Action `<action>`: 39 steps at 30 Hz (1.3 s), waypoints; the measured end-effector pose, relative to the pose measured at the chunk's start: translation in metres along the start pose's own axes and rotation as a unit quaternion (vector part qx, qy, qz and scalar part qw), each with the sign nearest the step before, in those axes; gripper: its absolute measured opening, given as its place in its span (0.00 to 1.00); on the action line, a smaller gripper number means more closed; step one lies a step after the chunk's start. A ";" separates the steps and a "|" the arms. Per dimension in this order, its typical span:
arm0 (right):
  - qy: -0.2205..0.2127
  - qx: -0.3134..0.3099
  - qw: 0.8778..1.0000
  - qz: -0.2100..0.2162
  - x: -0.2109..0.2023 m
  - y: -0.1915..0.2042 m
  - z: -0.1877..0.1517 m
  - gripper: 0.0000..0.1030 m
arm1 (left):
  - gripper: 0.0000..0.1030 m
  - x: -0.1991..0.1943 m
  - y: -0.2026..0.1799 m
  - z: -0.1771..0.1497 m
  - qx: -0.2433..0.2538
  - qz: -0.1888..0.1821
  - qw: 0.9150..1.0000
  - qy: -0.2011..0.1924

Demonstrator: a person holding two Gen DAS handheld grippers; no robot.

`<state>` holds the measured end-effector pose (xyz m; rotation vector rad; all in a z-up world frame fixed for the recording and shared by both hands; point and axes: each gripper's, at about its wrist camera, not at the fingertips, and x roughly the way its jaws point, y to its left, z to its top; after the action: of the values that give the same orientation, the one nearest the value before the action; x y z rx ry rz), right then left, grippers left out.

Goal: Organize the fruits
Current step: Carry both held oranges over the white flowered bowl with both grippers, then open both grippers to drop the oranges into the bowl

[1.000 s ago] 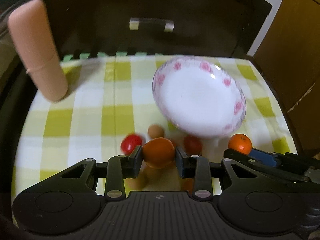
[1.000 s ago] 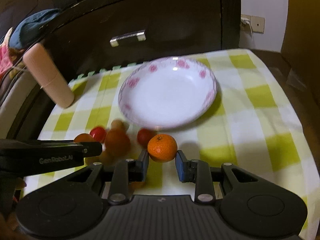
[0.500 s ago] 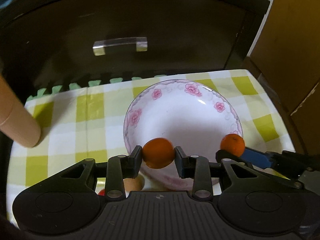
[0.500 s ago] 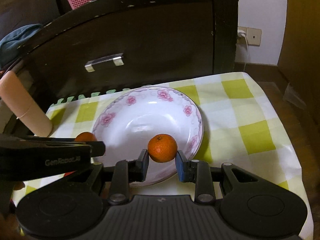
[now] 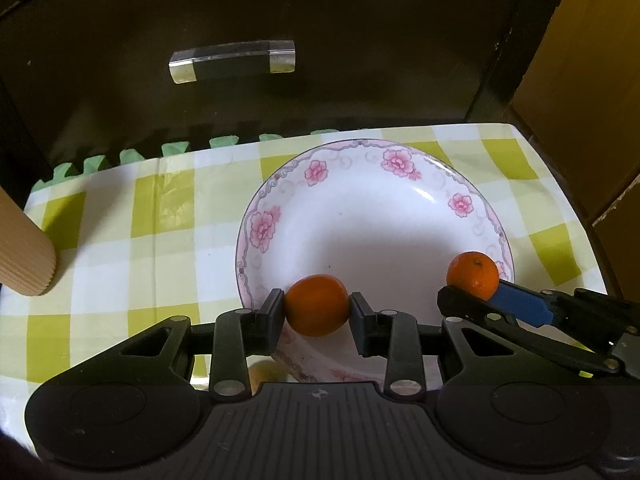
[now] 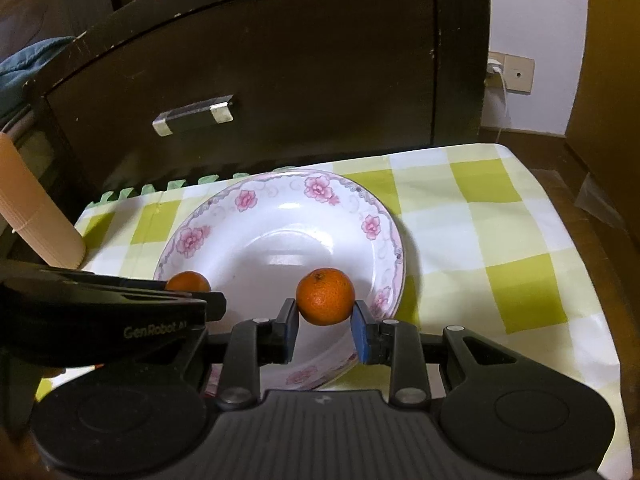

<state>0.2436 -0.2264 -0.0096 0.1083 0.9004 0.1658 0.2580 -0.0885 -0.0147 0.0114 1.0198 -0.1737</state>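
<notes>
A white plate with pink flowers (image 5: pixel 372 216) (image 6: pixel 280 248) lies on a yellow-checked cloth (image 5: pixel 120 240). My left gripper (image 5: pixel 317 312) is shut on a smooth orange mandarin (image 5: pixel 317 310) and holds it over the plate's near left rim. My right gripper (image 6: pixel 325 312) is shut on a second mandarin (image 6: pixel 325 296) over the plate's near right part; it also shows in the left wrist view (image 5: pixel 473 274). The left gripper's mandarin shows in the right wrist view (image 6: pixel 188 281), half hidden behind the left gripper's body. The other small fruits are hidden beneath the grippers.
A dark cabinet with a metal drawer handle (image 5: pixel 232 60) (image 6: pixel 192 116) stands right behind the table. A tan ribbed cylinder (image 5: pixel 22 256) (image 6: pixel 36 216) rests at the left edge of the cloth. The cloth (image 6: pixel 500 248) is bare to the right of the plate.
Both grippers have lifted and moved forward with their mandarins, from the fruit cluster at the near edge to over the plate. The small red and brown fruits have dropped out of view.
</notes>
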 end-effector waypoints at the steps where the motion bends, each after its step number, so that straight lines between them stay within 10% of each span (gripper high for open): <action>1: -0.001 0.000 1.000 -0.001 0.001 0.000 0.000 0.28 | 0.41 0.000 0.000 0.000 0.001 0.000 1.000 0.000; 39: -0.004 0.027 0.999 0.026 0.006 -0.011 0.005 0.37 | 0.54 -0.011 0.007 0.008 -0.027 -0.008 1.000 0.006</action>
<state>0.2521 -0.2360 -0.0127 0.1824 0.8940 0.1890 0.2601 -0.0804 -0.0017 -0.0451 1.0362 -0.1604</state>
